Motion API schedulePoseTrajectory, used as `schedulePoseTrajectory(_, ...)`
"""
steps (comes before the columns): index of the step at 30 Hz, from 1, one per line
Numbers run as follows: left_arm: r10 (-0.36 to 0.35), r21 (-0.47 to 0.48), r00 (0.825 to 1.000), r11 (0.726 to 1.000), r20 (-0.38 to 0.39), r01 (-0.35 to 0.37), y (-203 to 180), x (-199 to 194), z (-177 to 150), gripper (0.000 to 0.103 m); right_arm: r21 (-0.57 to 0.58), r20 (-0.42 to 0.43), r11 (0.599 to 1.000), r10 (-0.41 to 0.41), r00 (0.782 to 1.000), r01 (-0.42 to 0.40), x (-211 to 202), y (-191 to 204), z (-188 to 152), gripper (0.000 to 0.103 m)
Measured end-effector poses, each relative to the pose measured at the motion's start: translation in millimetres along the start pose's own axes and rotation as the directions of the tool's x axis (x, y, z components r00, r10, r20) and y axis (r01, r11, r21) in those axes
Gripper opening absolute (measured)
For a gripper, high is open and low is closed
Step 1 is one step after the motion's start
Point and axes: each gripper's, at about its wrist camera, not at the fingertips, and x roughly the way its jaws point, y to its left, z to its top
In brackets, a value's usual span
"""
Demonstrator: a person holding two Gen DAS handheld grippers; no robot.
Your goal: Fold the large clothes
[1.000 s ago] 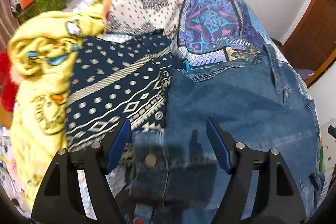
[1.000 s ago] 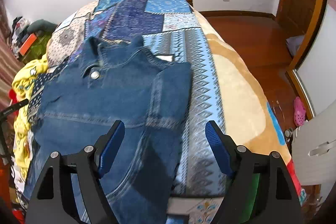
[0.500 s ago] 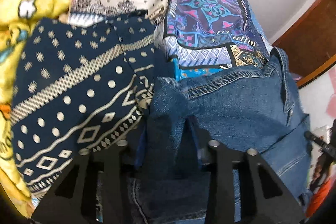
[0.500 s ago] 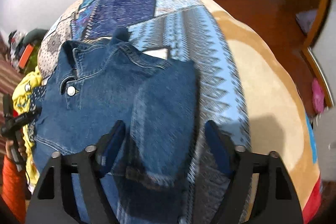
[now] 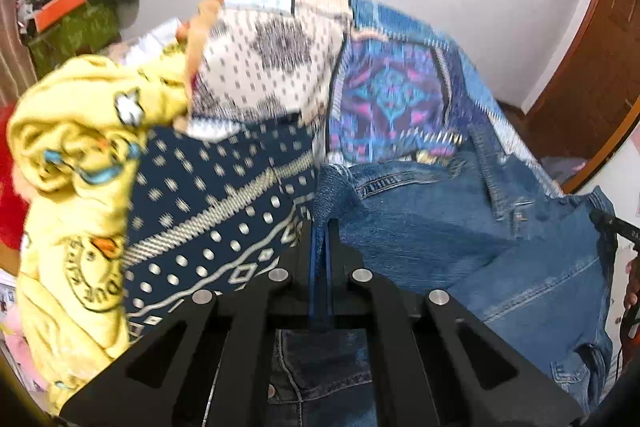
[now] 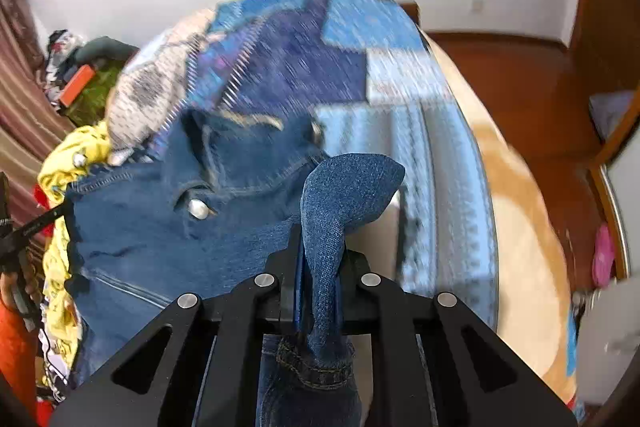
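Note:
A blue denim jacket (image 5: pixel 460 227) lies on a patchwork bed cover, collar and metal button up; it also shows in the right wrist view (image 6: pixel 168 227). My left gripper (image 5: pixel 322 227) is shut on a fold of the jacket's edge on its left side. My right gripper (image 6: pixel 320 239) is shut on a fold of denim that sticks up between the jaws, at the jacket's right side. Both pinched edges are lifted off the bed.
A navy patterned garment (image 5: pixel 216 211) and a yellow printed garment (image 5: pixel 68 163) lie left of the jacket. The patchwork bed cover (image 6: pixel 320 59) stretches away toward a white wall. A wooden floor (image 6: pixel 520 79) and door lie to the right. Clutter (image 5: pixel 64 11) stands at far left.
Both grippers went from open to shut, each pinching a fold of the denim jacket. Both have since lifted with the cloth; the views are blurred by motion.

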Motion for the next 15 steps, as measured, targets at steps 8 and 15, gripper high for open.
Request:
schedulePoseTrajectory(8, 0.132, 0.031, 0.99, 0.991, -0.042, -0.131, 11, 27, 9, 0.003, 0.006, 0.001, 1.0, -0.021, 1.0, 0.021, 38, 10, 25, 0.01)
schedulePoseTrajectory(15, 0.177, 0.017, 0.977, 0.984, -0.116, -0.176, 23, 77, -5, 0.003, 0.022, -0.092, 0.997, -0.078, 0.993, 0.08, 87, -11, 12, 0.017)
